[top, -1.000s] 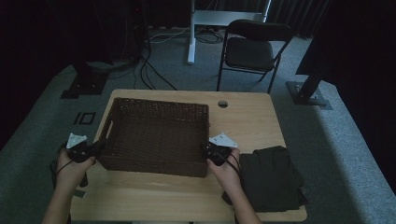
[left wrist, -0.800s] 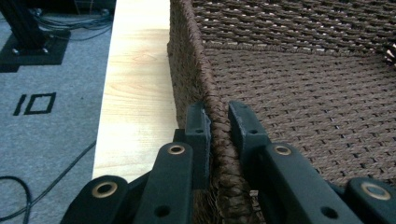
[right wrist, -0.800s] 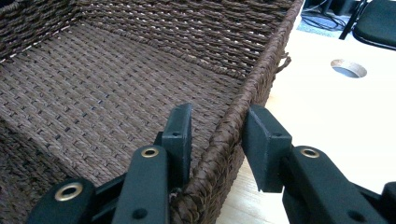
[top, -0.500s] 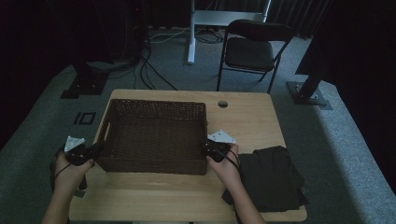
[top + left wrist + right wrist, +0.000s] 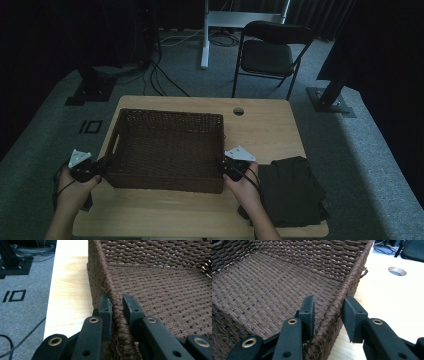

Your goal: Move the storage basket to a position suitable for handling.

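Gripping stage done: wicker basket (image 5: 167, 147), left gripper (image 5: 115, 308) and right gripper (image 5: 327, 311) jaws each pinching a side rim between them; lifting off tabletop (image 5: 270, 127) pending.

Dark cloth (image 5: 292, 192) folds unreadable (too dim), chair (image 5: 272, 52) top cut off, forearms cropped at bottom edge

The high view is dim and grainy, its 9 and 3 o'clock edges nearly black. Both gripper views are bright: the pale bench (image 5: 70, 290) glares near white, and the nearest weave blurs at 6 o'clock.
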